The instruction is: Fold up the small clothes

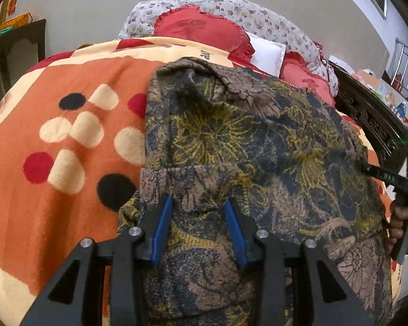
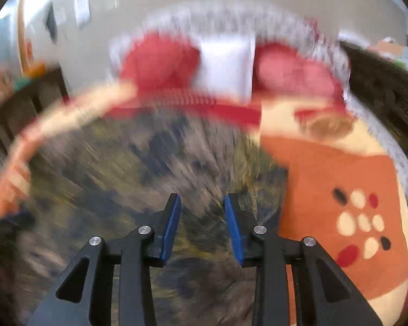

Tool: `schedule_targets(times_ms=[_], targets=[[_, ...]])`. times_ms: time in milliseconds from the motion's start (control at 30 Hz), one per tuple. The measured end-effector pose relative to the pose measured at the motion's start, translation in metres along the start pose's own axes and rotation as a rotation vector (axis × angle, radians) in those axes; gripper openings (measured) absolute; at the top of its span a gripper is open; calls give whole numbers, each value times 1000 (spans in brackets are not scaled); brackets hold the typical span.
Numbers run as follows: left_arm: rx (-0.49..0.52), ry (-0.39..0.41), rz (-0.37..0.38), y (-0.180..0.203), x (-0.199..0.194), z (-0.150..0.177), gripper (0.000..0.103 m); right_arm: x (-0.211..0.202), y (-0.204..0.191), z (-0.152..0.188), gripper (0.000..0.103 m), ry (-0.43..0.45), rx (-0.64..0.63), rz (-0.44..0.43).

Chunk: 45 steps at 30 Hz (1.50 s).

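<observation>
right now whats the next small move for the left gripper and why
Probably close the left gripper on the garment fold under it. Its jaws stand apart over a hemmed edge lying flat on the blanket, nothing pinched yet; the right gripper view is blurred, so wait on that side.

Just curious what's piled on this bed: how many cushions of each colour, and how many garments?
Red frilled cushions: 2
White rectangular cushion: 1
Dark floral-print fabric garment: 1
Total: 4
</observation>
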<state>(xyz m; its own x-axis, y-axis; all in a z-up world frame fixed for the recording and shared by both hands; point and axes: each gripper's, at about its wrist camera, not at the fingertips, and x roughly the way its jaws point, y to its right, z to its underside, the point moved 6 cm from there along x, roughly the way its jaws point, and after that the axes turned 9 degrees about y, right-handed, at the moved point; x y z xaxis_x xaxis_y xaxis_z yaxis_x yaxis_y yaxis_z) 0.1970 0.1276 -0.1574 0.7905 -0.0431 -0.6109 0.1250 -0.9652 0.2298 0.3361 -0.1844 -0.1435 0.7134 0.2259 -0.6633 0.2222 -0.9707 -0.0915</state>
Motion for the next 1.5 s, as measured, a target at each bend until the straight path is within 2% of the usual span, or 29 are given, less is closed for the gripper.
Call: schedule_targets(times_ms=[67, 100, 167, 200, 267, 300, 367, 400, 433, 467, 567, 633, 700, 733, 767, 800, 833, 900, 967, 1067, 1100, 1167, 1233, 1333, 1500], targets=[[-1, 0, 1, -1, 0, 0, 42, -1, 10, -2, 42, -6, 98, -49], [-3, 0, 2, 0, 0, 0, 42, -5, 7, -4, 42, -12, 93, -23], [-8, 0, 7, -1, 0, 0, 42, -26, -9, -11, 41, 33, 12, 71], [-10, -1, 8, 0, 1, 0, 42, -39, -23, -14, 41, 74, -15, 41], [-9, -1, 7, 0, 1, 0, 42, -62, -53, -8, 41, 131, -50, -76], [-10, -1, 7, 0, 1, 0, 42, -67, -66, -2, 41, 140, -85, -95], [-10, -2, 8, 0, 1, 0, 42, -63, -91, 33, 42, 93, -205, -97], [-10, -2, 8, 0, 1, 0, 42, -45, -95, 57, 44, 1, -258, -61], [-8, -1, 5, 0, 1, 0, 42, -36, -98, 70, 45, -27, -283, -36], [-5, -2, 3, 0, 0, 0, 42, -38, -99, 69, 46, 2, -283, -34], [3, -1, 4, 0, 0, 0, 42, -37, -93, 56, 46, -95, -189, -27], [11, -3, 11, 1, -1, 0, 46, -50, -91, 50, 46, -82, -174, 1], [43, -10, 23, 8, 0, 0, 62, -57, -94, 49, 49, -46, -176, -13], [62, -15, 24, 11, 1, 1, 66, -51, -94, 58, 55, -71, -184, -11], [94, -24, 21, 17, 1, 2, 73, -43, -92, 69, 57, -113, -191, 1], [140, -36, 6, 22, 2, 3, 75, -41, -88, 74, 58, -94, -194, -2], [173, -45, -10, 26, 1, 2, 76, -45, -87, 73, 58, -57, -192, -8], [207, -49, -29, 30, -4, 2, 75, -48, -86, 70, 58, -73, -171, 5], [184, -33, 6, 35, -18, 1, 75, -59, -90, 63, 58, -57, -146, 12], [181, -9, 50, 49, -26, 7, 76, -78, -97, 54, 57, 38, -152, -7], [195, -31, 39, 52, -21, 15, 77, -74, -98, 55, 60, 35, -156, 1], [213, -60, 13, 54, -12, 26, 79, -56, -100, 78, 71, -71, -157, 24], [207, -58, 19, 54, -12, 23, 83, -52, -105, 84, 76, -32, -191, 48], [203, -76, 58, 55, -7, 23, 93, -53, -109, 80, 79, -35, -202, 65], [249, -92, 44, 65, -4, 27, 101, -55, -113, 68, 81, -33, -191, 53]])
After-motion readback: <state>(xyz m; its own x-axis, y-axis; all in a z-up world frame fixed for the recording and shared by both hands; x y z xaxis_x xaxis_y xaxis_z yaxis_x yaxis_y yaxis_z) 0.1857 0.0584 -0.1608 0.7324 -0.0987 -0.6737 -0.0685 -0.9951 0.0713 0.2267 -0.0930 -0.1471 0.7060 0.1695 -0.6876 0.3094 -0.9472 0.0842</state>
